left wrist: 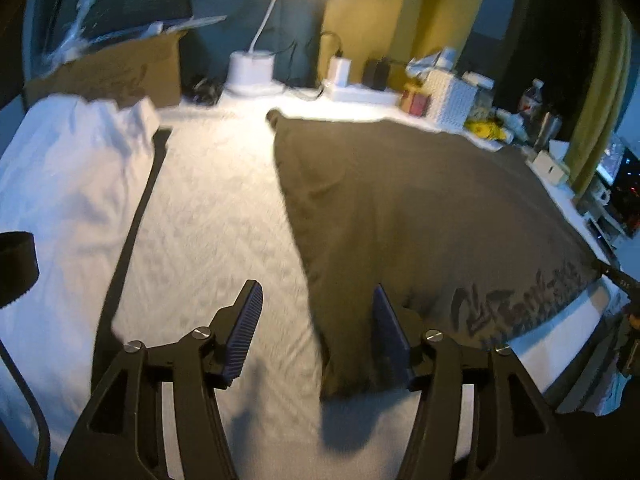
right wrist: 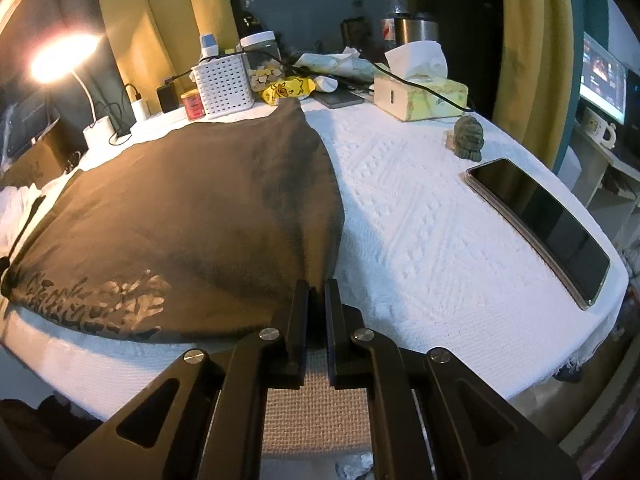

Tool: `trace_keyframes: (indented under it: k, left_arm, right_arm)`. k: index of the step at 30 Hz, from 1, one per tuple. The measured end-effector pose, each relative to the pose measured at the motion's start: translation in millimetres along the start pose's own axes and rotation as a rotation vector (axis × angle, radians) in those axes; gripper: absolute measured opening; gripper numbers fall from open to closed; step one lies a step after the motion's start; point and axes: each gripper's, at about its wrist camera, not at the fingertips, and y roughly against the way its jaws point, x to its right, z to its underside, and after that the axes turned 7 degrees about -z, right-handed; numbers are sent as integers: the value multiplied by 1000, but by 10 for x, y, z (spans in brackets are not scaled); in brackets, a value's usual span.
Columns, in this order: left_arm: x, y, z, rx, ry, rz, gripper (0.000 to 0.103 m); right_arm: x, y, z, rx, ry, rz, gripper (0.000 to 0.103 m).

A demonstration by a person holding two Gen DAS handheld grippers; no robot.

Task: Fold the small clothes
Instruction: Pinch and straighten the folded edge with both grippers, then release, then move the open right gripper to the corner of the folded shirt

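A dark brown garment (left wrist: 420, 208) with a pale print along its near hem lies flat on the white textured tablecloth (left wrist: 216, 208). My left gripper (left wrist: 315, 286) is open over the garment's near left corner. The cloth's edge lies between the ribbed blue pads (left wrist: 244, 332) and they do not press on it. In the right wrist view the same garment (right wrist: 180, 200) spreads to the left. My right gripper (right wrist: 316, 286) is shut, pinching the garment's near right corner at the table's front edge.
A heap of white cloth (left wrist: 68, 184) lies at the left, with a cardboard box (left wrist: 120, 68) behind it. A lamp base (left wrist: 252, 68), white basket (right wrist: 224, 84), tissue box (right wrist: 420, 96) and bottles line the back. A dark figurine (right wrist: 468, 136) and a phone (right wrist: 540, 220) lie right of the garment.
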Motion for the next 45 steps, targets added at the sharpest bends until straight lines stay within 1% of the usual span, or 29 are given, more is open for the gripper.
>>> trace_keyframes:
  k: [1,2,3,4,5,8,11,12,15,16,17,18,20,23,25,26,28,31,34,35,36,37,38,39,40,41,45]
  left_arm:
    - [-16,-15,-40,8,0,-1,58]
    - [-34,-38,-84,13,0,-3,58]
    - [-69,-84,-144,18,5,-4,58]
    - [-95,-122,-178,19,8,-4,58]
    - [-125,-179,-218,14,11,-4,58]
    - [-173,-376,-320,-6,12,-3,57]
    - [-112,-546,-393,-38,-29,17,56]
    - [-70,-608,-412,-52,-52,16,50]
    - [18,-729,-425,-85,-92,6,35]
    - [38,-737,-440,-80,-105,-6,30]
    - [53,-752,-453,-85,-118,-7,6]
    - [60,-768,-460,-89,-132,-10,3]
    - [53,-769,-473,-92,-143,-14,3]
    - [-22,-747,-471,-75,-144,-82,2]
    - [-100,-732,-470,-83,-119,-68,2]
    - [-101,-729,-468,-89,-124,-65,3]
    - [-87,-706,-473,-90,-128,-73,3]
    - [-122,-673,-483,-104,-87,-89,4]
    - [-79,-607,-455,-109,-97,-141,5]
    - [-61,-566,-444,-102,-99,-135,5]
    - [-51,-516,-434,-91,-95,-121,8]
    - [-45,-467,-426,-82,-84,-109,15]
    - [-38,-426,-416,-74,-74,-98,43]
    - [-31,-378,-402,-61,-62,-87,75]
    - [-26,-317,-387,-37,-46,-70,82]
    - [-21,-271,-374,-21,-34,-52,84]
    - [23,-173,-320,-6,-21,10,84]
  right_arm:
    - [9,13,-13,3,-4,1,13]
    - [13,25,-24,7,-5,7,25]
    - [21,36,-35,13,-7,12,33]
    - [33,48,-51,22,-8,17,46]
    - [29,53,-65,28,-10,22,49]
    - [37,31,-116,35,-21,24,49]
    - [34,-26,-166,36,-27,18,49]
    - [24,-47,-178,33,-26,16,49]
    - [8,-130,-232,26,-28,7,49]
    - [9,-150,-247,25,-31,2,49]
    - [12,-173,-261,24,-36,-4,49]
    - [17,-198,-275,22,-43,-12,49]
    - [21,-240,-302,16,-47,-20,49]
    - [23,-276,-334,12,-47,-20,49]
    - [38,-285,-343,9,-50,-14,50]
    - [57,-284,-337,6,-61,-5,60]
    - [79,-258,-319,-2,-73,-1,75]
    - [52,-174,-312,-4,-58,20,77]
    - [35,-73,-282,-2,-67,32,77]
    - [36,-49,-262,-3,-75,32,77]
    - [33,-30,-236,-6,-85,32,77]
    - [22,-13,-206,-11,-96,29,77]
    - [2,-2,-165,-20,-108,23,77]
    - [-22,4,-133,-29,-115,17,77]
    - [-47,15,-93,-38,-122,11,77]
    - [-83,33,-45,-47,-127,2,77]
    - [-187,98,44,-61,-150,-6,77]
